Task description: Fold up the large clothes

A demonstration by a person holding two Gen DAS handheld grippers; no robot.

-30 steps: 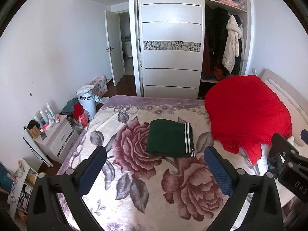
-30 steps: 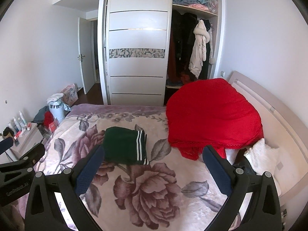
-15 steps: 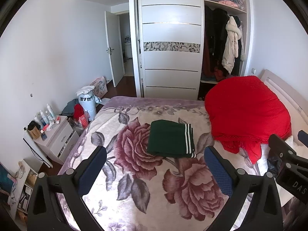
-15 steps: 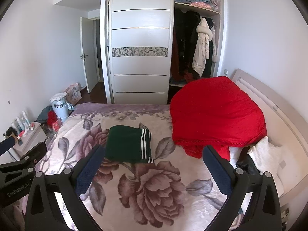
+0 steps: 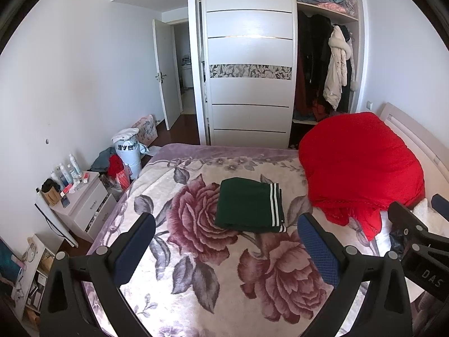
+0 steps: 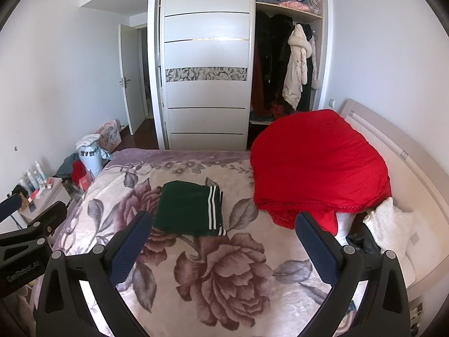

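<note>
left wrist view: folded green garment [image 5: 249,203] beside red blanket [image 5: 359,165], both jaws spread.

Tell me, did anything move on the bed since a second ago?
Almost nothing. Both cameras drifted back and up a little, so the room sits slightly lower in view. The left gripper and right gripper took hold of nothing and let go of nothing; both are open as before. The folded green garment lies in the same spot on the floral blanket, and the red cover is unchanged.
</note>
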